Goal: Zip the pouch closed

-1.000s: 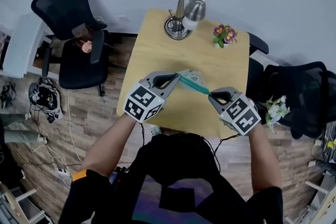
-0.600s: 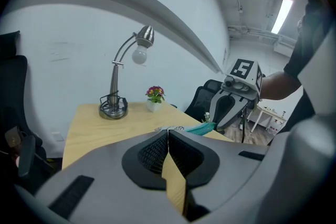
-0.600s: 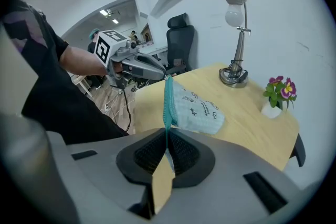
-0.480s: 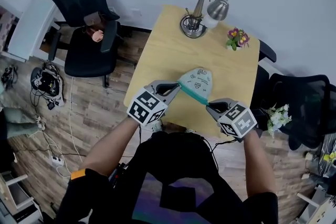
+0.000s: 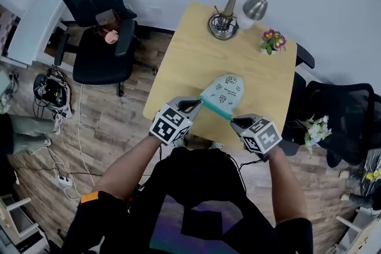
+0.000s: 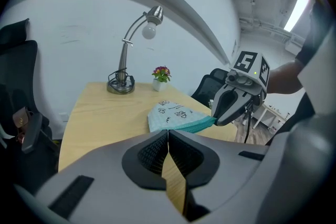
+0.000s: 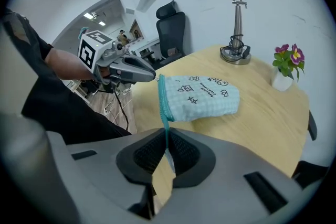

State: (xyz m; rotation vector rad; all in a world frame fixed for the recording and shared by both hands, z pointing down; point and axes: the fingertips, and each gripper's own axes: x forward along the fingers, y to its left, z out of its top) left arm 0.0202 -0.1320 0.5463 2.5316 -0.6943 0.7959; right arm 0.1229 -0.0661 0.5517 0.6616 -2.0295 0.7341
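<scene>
My left gripper (image 5: 199, 102) and right gripper (image 5: 232, 120) clamp the zipper (image 5: 215, 110) ends, surest hold on this seemingly limp, light pouch (image 5: 225, 89).

The pale blue checked fabric pouch (image 5: 223, 91), edged by a teal zipper (image 5: 215, 110), rested on the light wooden table (image 5: 184, 56), rounded end away from the person. Its zipper edge ran taut between left gripper (image 5: 198, 103) and right gripper (image 5: 233, 120), pinched by both.

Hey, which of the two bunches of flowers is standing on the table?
The pink and purple flowers in the small white pot, beside the lamp. The white flowers are off the table, by a black chair.
</scene>
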